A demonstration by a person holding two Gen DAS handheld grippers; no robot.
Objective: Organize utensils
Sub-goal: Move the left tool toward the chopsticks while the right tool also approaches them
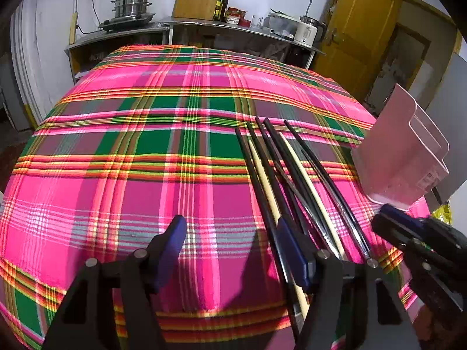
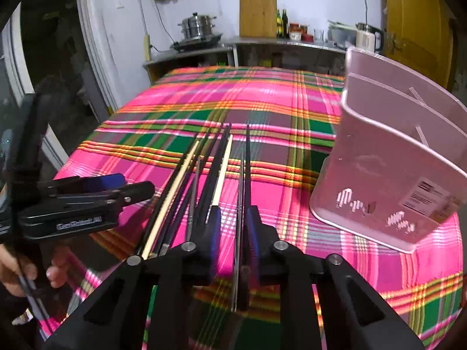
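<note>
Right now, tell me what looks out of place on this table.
The chopsticks lie loose in a fanned, crossing bundle on the plaid cloth instead of in the pink holder, which stands beside them with no utensil visible inside. The mix is uneven: mostly black sticks, two pale. Nothing looks spilled or broken.

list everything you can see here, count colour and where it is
chopsticks: a loose bundle, mostly black, two cream, lying on the tablecloth.
utensil holder: one, translucent pink, divided, standing on the cloth to the right of the chopsticks.
tablecloth: one, pink, green and yellow plaid, covering the table.
steamer pot: one, steel, on the back counter at left.
cutting board: one, wooden, leaning on the back wall.
kettle: one, white, on the counter at right.
door: one, yellow, back right.
left gripper: black with blue pads, jaws apart over bare cloth.
right gripper: black with blue pads, a black chopstick between its jaws.
</note>
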